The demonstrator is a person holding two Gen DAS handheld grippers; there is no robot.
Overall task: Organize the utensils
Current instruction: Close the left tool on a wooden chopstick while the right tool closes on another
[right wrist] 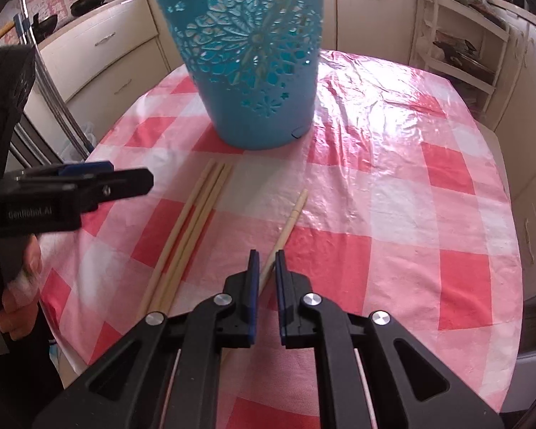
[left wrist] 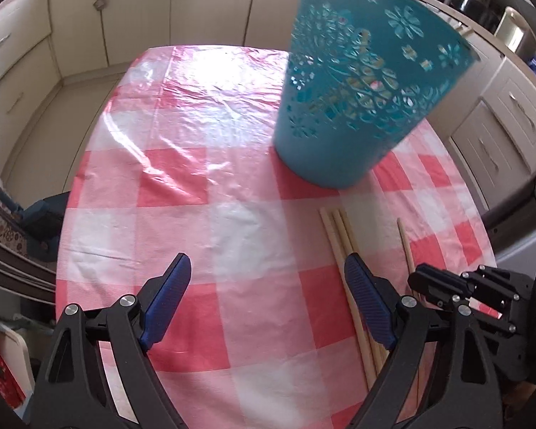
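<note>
Looking down both wrist views, we note a table under a glossy, wrinkled plastic cloth (right wrist: 393, 186) in red, pink and white checks, with glare washing out its far end. A teal plastic basket (right wrist: 253, 71) stands upright on it — tapered and round, its wall pierced with flower-shaped cutouts. Its rim is cut off at the top of both views, and through the holes we make out thin pale sticks inside, too blurred to count.

Near the basket's foot lie three pale wooden chopsticks (right wrist: 193, 221), long and slim, touching side by side. A fourth single chopstick (right wrist: 289, 225) lies apart to their right, and its near end runs in between the blue ribbed pads of the right gripper (right wrist: 267, 261). Those jaws are nearly closed, clenched on that single chopstick; no earlier view lets us say more. The contact itself is partly hidden by the left pad.

The left gripper (left wrist: 268, 271) hangs tilted down over the cloth with its jaws spread wide and nothing between them; its right finger (left wrist: 364, 296) overlaps the trio of chopsticks. In the right wrist view this gripper appears side-on at the left edge, blurred, with the person's hand (right wrist: 14, 279) wrapped round its handle.

Cream cabinets (left wrist: 89, 18) ring the table.
</note>
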